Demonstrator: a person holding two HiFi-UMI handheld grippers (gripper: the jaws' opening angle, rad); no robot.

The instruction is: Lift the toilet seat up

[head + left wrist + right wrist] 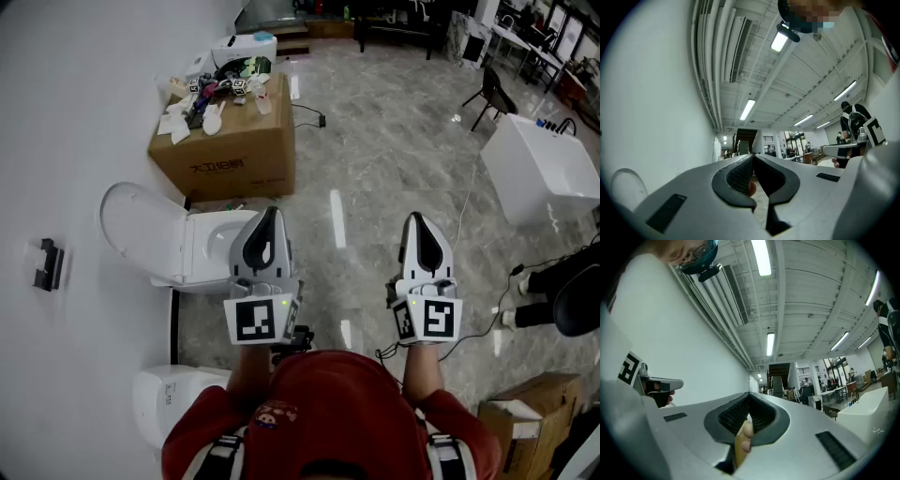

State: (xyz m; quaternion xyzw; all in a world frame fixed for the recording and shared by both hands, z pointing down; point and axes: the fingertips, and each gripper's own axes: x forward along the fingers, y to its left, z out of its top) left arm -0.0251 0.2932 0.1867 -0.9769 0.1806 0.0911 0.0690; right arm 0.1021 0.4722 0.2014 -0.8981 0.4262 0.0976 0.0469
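The toilet (208,251) stands by the wall on the left, and its toilet seat (139,232) appears to be tipped up and back with the lid, though the overhead angle leaves that unsure. A cardboard box (230,164) (its top littered with odds and ends) sits just beyond it. The left gripper (269,214) hovers at the bowl's right side, its jaws closed together on nothing, and the right gripper (413,219), well apart over the marble floor (375,159), is likewise closed and empty.
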